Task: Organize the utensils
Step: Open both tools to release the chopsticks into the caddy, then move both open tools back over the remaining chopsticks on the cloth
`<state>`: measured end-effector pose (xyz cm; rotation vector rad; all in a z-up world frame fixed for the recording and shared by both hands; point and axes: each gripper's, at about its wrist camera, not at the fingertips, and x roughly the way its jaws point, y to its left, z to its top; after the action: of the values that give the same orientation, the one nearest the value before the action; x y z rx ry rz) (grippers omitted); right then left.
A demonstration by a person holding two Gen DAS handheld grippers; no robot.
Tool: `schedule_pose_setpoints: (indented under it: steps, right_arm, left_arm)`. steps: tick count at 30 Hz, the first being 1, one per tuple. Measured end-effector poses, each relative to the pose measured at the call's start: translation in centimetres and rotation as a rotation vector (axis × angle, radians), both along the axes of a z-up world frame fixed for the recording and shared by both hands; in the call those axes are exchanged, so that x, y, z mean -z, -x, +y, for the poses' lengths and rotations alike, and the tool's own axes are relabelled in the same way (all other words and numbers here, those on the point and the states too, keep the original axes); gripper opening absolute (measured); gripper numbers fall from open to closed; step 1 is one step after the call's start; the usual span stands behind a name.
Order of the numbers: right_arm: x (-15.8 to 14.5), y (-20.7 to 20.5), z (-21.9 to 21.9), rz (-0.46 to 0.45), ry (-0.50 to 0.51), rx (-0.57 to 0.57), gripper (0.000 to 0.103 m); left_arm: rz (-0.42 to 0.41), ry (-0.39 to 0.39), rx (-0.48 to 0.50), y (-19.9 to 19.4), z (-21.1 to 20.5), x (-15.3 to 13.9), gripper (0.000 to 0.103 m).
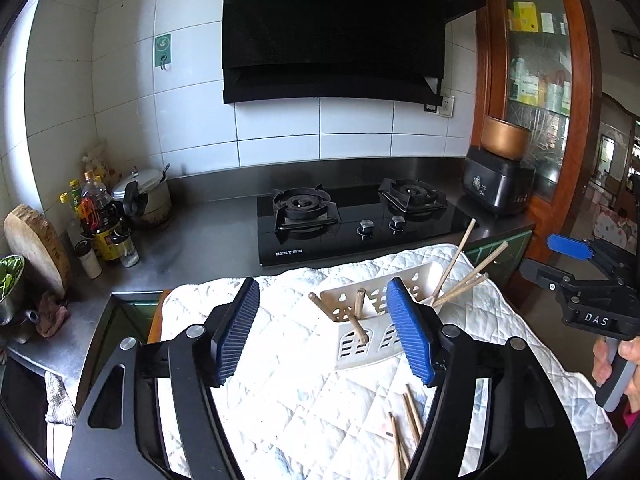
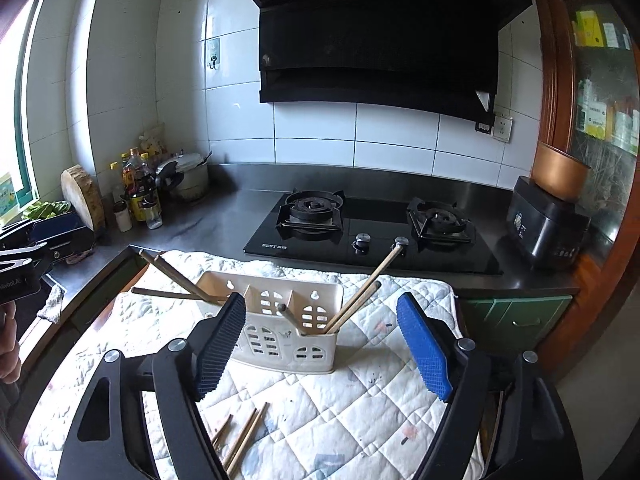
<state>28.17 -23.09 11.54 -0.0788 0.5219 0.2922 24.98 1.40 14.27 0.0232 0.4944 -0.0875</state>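
The left gripper (image 1: 324, 332) and the right gripper (image 2: 320, 344) both hover over the quilted cloth (image 2: 360, 400) on the table, jaws spread wide with nothing between the pads. The cream utensil holder (image 2: 280, 344) stands upright on the cloth just ahead of them, in front of the black gas stove (image 2: 372, 232). Several wooden chopsticks (image 2: 360, 296) lean out of its compartments at angles. More loose chopsticks (image 2: 244, 440) lie flat on the cloth nearer the cameras, beside the right gripper's left finger.
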Motion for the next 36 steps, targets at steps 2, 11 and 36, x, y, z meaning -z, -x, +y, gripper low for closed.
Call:
schedule_pose_setpoints:
  steps: [2, 11, 36]
  right_arm:
    - [0.2, 1.2, -0.1, -0.004, -0.003, -0.003, 0.082]
    - [1.2, 7.0, 0.2, -0.068, 0.049, 0.014, 0.087]
    - [18.3, 15.1, 3.7, 0.266, -0.074, 0.087, 0.07]
  left_arm:
    - [-0.017, 0.006, -0.011, 1.4, 0.4, 0.1, 0.071]
    - [-0.061, 0.016, -0.039, 7.0, 1.2, 1.5, 0.087]
    - [0.127, 0.138, -0.23, 15.6, 5.5, 14.5, 0.09]
